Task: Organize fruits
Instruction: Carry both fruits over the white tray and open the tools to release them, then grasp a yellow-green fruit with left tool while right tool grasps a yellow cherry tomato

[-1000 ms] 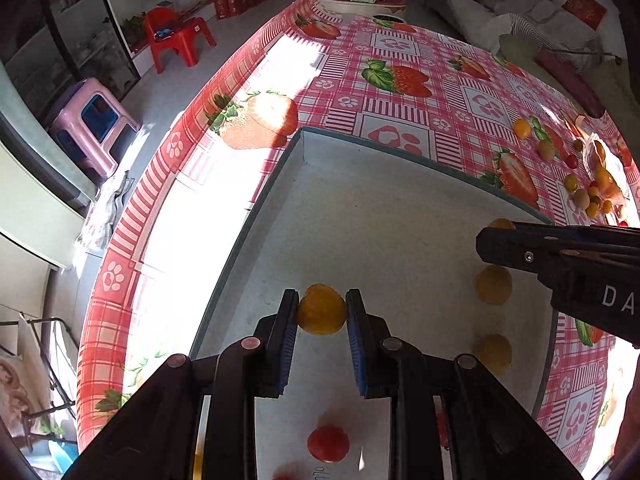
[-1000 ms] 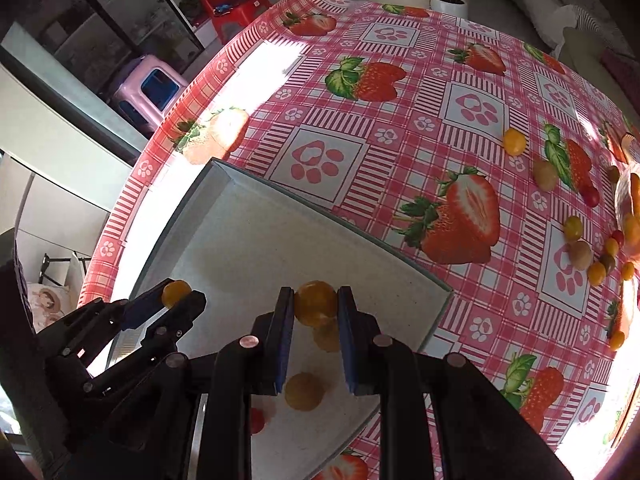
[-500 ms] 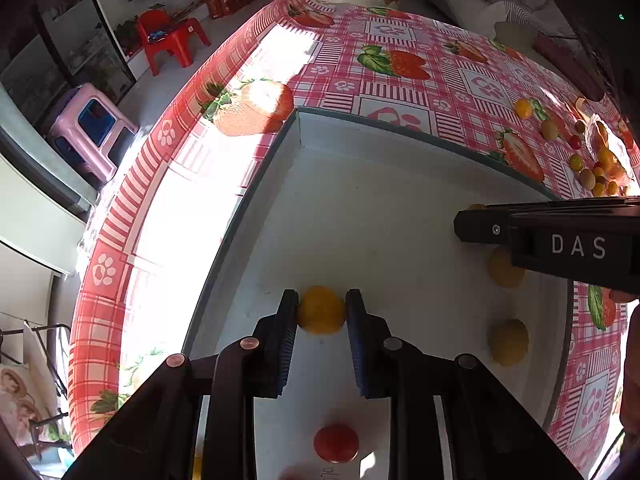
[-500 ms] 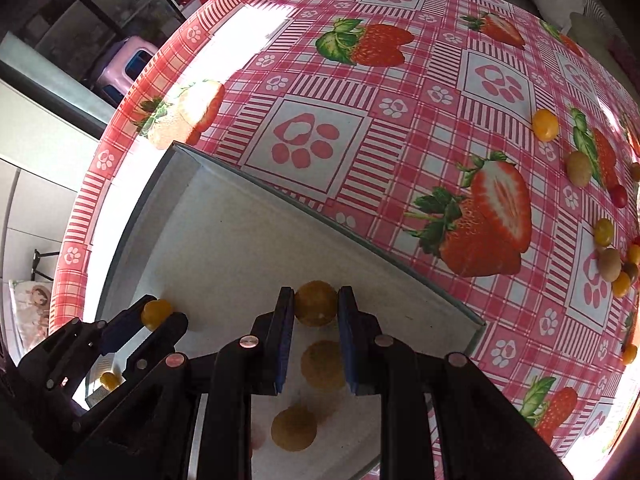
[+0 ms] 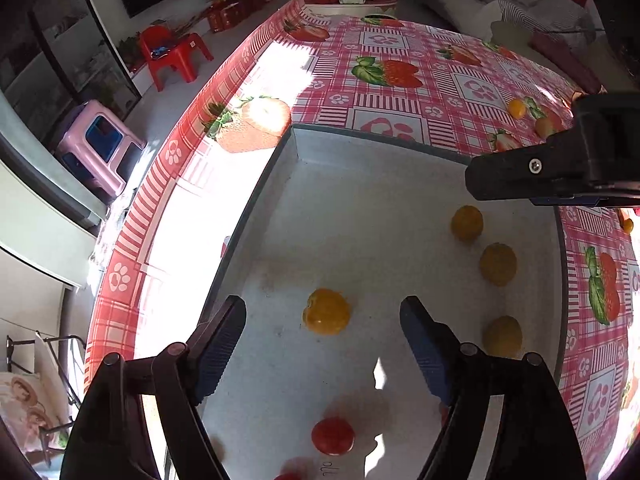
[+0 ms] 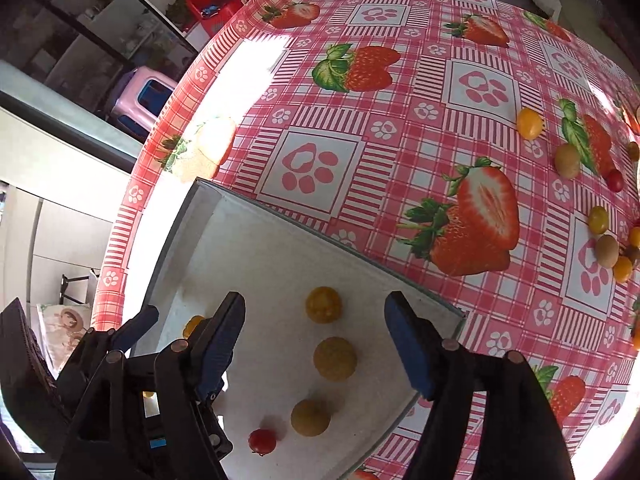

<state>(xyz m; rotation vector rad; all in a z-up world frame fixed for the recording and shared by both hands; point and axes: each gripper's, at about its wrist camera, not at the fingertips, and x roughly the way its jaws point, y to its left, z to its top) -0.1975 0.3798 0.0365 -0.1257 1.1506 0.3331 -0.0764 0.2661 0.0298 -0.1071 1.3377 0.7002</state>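
A white tray [image 5: 360,184] lies on the strawberry tablecloth. My left gripper [image 5: 322,336] is open, and a yellow-orange fruit [image 5: 326,311] lies free on the tray between its fingers. My right gripper [image 6: 314,336] is open above the tray [image 6: 248,240], with a yellow fruit [image 6: 323,304] lying on it between the fingers. Two more yellow fruits [image 6: 334,358] and a red tomato [image 6: 262,441] rest in the tray. In the left wrist view the right gripper's finger [image 5: 520,176] reaches in from the right above three yellow fruits [image 5: 498,264]; a red tomato [image 5: 333,436] lies near.
Several loose yellow, brownish and red fruits [image 6: 529,123] lie scattered on the tablecloth [image 6: 400,128] at the right. The table's left edge [image 5: 168,184] drops to the floor, where a pink stool [image 5: 100,148] and a red chair [image 5: 172,54] stand.
Both grippers have opened and let go of their yellow fruits, which now lie on the tray. Both cameras sit a little closer to the tray than before.
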